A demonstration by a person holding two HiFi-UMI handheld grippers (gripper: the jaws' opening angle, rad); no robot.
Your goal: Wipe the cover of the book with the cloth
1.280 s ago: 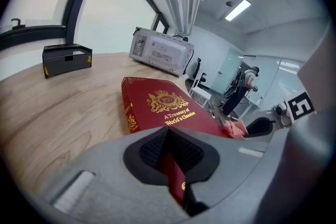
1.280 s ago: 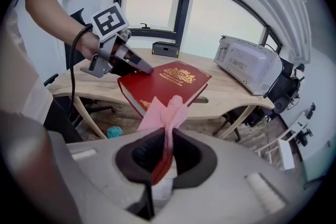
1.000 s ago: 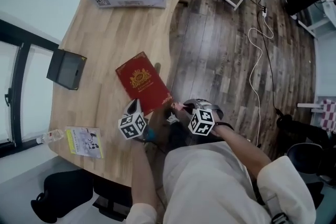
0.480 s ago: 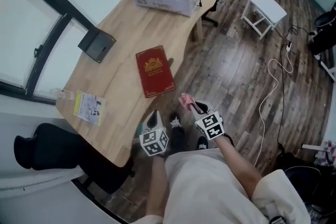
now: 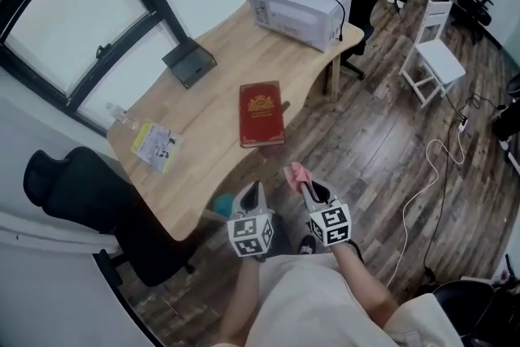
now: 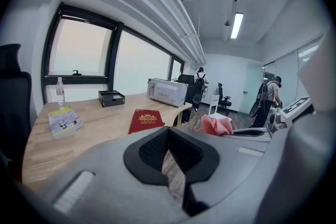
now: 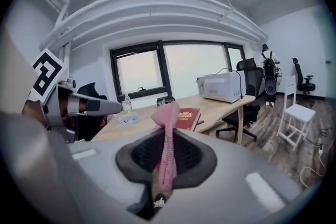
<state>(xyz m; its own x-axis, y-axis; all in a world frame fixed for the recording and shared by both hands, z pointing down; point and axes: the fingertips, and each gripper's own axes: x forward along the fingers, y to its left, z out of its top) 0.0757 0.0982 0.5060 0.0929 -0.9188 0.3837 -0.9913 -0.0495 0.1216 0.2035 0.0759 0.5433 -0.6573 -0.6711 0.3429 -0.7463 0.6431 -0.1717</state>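
The red book (image 5: pixel 262 114) with a gold emblem lies closed on the wooden table (image 5: pixel 211 134), near its front edge. Both grippers hang short of the table, over the floor. My right gripper (image 5: pixel 299 179) is shut on a pink cloth (image 5: pixel 296 173), which sticks up between the jaws (image 7: pixel 168 128). To its left, my left gripper (image 5: pixel 253 193) looks shut and holds nothing. In the left gripper view the book (image 6: pixel 147 119) sits ahead on the table and the cloth (image 6: pixel 216 124) shows to the right. The right gripper view has the book (image 7: pixel 188 115) just behind the cloth.
A white appliance (image 5: pixel 301 8) stands at the table's far end. A black box (image 5: pixel 188 61), a booklet (image 5: pixel 156 144) and a water bottle (image 5: pixel 118 119) lie along the window side. A black chair (image 5: pixel 73 183) is at the left, a white chair (image 5: pixel 435 61) on the wood floor.
The view has drawn back from the table. Both grippers have come off the table's edge toward the floor side, the right one keeping the pink cloth. The book has not moved.
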